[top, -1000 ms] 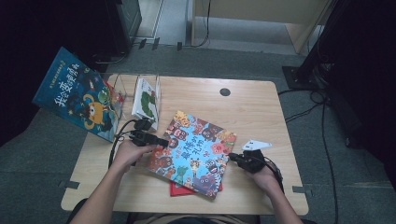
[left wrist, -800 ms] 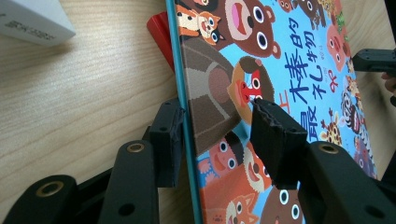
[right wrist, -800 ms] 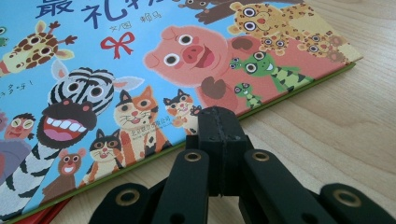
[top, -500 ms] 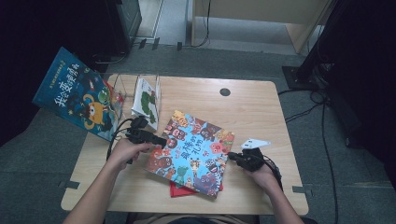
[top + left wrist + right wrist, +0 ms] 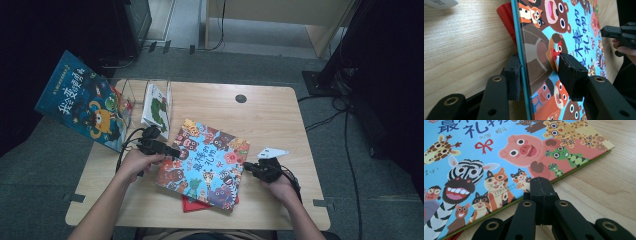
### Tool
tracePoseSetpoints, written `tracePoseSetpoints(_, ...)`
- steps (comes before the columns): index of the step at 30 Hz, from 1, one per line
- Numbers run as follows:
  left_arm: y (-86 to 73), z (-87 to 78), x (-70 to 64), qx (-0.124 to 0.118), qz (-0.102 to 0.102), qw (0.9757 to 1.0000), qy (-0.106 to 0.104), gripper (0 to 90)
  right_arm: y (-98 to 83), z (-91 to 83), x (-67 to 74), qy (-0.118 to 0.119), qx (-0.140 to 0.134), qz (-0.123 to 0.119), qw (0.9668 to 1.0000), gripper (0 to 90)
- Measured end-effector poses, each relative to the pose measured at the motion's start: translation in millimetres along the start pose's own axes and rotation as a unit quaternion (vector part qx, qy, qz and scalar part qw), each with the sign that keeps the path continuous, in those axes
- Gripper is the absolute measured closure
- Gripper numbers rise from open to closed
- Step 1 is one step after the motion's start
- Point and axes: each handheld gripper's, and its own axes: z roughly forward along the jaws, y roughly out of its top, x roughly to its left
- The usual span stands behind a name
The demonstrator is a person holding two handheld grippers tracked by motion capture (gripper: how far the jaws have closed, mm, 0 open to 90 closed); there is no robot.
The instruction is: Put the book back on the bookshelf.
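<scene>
A colourful animal picture book lies in the middle of the wooden table, on top of a red book. My left gripper straddles the book's left edge. One pad sits under that edge. The other pad stands off above the cover. The jaws have just been opening a little, with the book still between them. My right gripper is shut with nothing in it. Its tips rest at the book's right edge.
A clear stand at the back left holds a white book. A large blue book leans off the table's left side. A round black hole is at the back. Bare wood lies right of the picture book.
</scene>
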Motion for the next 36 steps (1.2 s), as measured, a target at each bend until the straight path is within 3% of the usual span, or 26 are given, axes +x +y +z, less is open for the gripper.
tracePoseSetpoints(5, 0.8, -13.7, -6.5, -0.010, -0.001, 0.9996, -0.027, 56.8, 0.6, 1.7, 0.2, 0.000, -0.001, -0.001, 1.0000, 90.0)
tracePoseSetpoints(10, 6.3, -34.0, -25.9, -0.010, 0.015, 0.9988, -0.045, 57.0, 1.8, 4.5, 0.6, -0.001, -0.004, -0.002, 1.0000, 90.0)
tracePoseSetpoints(14, 16.4, -48.8, -49.5, 0.010, 0.025, 0.9991, -0.034, 57.2, 3.8, 8.8, 2.4, -0.002, -0.011, 0.000, 0.9999, 90.0)
tracePoseSetpoints(16, 19.4, -50.0, -53.6, 0.013, 0.021, 0.9991, -0.036, 57.6, 4.1, 9.4, 2.4, 0.000, -0.011, -0.001, 0.9999, 90.0)
tracePoseSetpoints(23, 32.2, -42.7, -75.6, 0.037, 0.025, 0.9962, -0.075, 59.9, 7.6, 15.1, 2.5, 0.009, -0.015, 0.005, 0.9998, 90.0)
tracePoseSetpoints(24, 35.8, -40.8, -82.9, 0.043, 0.034, 0.9969, -0.057, 61.5, 9.2, 18.2, 4.9, 0.014, -0.018, 0.004, 0.9997, 90.0)
tracePoseSetpoints(26, 38.4, -41.6, -86.0, 0.044, 0.036, 0.9973, -0.048, 63.0, 10.8, 20.4, 7.4, 0.015, -0.019, -0.001, 0.9997, 90.0)
tracePoseSetpoints(36, 48.3, -49.8, -86.0, 0.045, 0.021, 0.9983, -0.030, 70.2, 16.1, 27.3, 12.1, 0.017, -0.019, -0.010, 0.9996, 90.0)
